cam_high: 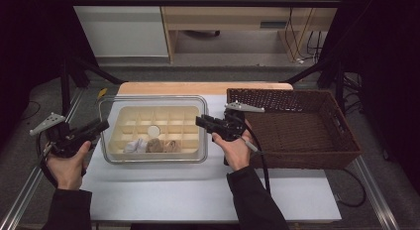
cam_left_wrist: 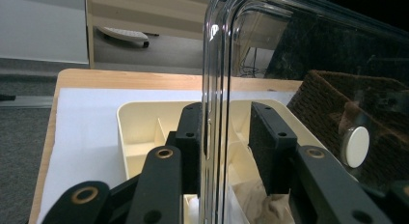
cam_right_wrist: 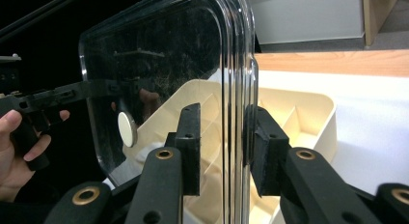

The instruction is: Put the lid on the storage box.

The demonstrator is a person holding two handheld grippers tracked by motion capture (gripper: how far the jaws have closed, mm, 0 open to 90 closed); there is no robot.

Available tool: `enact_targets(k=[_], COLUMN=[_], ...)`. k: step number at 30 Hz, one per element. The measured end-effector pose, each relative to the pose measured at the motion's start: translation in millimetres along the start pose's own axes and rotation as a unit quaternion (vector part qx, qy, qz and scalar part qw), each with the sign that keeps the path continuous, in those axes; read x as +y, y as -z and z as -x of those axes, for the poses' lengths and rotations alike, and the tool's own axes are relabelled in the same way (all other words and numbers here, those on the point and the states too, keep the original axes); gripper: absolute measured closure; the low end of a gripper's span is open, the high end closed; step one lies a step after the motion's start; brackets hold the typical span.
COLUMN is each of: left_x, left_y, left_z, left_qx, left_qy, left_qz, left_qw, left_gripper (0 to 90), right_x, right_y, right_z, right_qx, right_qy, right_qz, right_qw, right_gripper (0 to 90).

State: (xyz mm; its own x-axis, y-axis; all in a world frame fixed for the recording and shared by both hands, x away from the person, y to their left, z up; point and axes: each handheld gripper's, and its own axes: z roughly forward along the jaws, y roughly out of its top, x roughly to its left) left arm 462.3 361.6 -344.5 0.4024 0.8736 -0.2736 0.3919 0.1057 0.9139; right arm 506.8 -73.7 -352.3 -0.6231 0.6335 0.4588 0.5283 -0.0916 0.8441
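A clear plastic lid point(cam_high: 115, 107) with a white round knob point(cam_high: 154, 130) hangs level just above a cream divided box point(cam_high: 190, 141). My left gripper point(cam_high: 101, 126) grips its left edge and my right gripper point(cam_high: 199, 122) its right edge. In the left gripper view the lid point(cam_left_wrist: 289, 55) stands edge-on between the jaws of that gripper point(cam_left_wrist: 224, 132), with the box point(cam_left_wrist: 140, 122) below. In the right gripper view the lid's rim point(cam_right_wrist: 238, 64) sits between the jaws of that gripper point(cam_right_wrist: 223, 137), and the knob point(cam_right_wrist: 127, 129) faces left. Both grippers are shut on the lid.
Small cloth bundles point(cam_high: 153, 145), white and brown, lie in the box's front compartments. A dark woven basket point(cam_high: 297, 158) stands right of the box, close to my right hand. White mat point(cam_high: 198, 190) covers the table in front. Dark frame posts flank both sides.
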Motion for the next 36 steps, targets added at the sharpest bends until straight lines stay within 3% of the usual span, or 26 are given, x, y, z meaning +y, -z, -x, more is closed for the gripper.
enact_targets(k=[9, 18, 30, 36], left_x=[15.9, 14.8, 13.8, 10.5], left_y=[-14.2, -25.9, -32.3, -32.6], left_z=[-14.4, -26.7, -32.4, -33.5], left_qx=[0.005, 0.015, 0.013, 0.017], left_qy=[0.002, 0.009, 0.014, 0.015], left_qz=[-0.006, -0.026, -0.030, -0.038], left_qw=[1.0000, 0.9995, 0.9994, 0.9990], left_gripper=[65.7, 65.3, 65.0, 64.9], right_x=[17.0, 15.2, 15.1, 11.6], right_y=[-21.3, -39.8, -45.7, -47.6], right_z=[6.5, 15.2, 19.8, 20.7], right_qx=[-0.010, -0.016, -0.015, -0.020], right_qy=[-0.013, -0.029, -0.041, -0.039], right_qz=[-0.001, -0.014, -0.010, -0.025], right_qw=[0.9999, 0.9994, 0.9990, 0.9987], right_gripper=[67.9, 67.4, 67.9, 67.3])
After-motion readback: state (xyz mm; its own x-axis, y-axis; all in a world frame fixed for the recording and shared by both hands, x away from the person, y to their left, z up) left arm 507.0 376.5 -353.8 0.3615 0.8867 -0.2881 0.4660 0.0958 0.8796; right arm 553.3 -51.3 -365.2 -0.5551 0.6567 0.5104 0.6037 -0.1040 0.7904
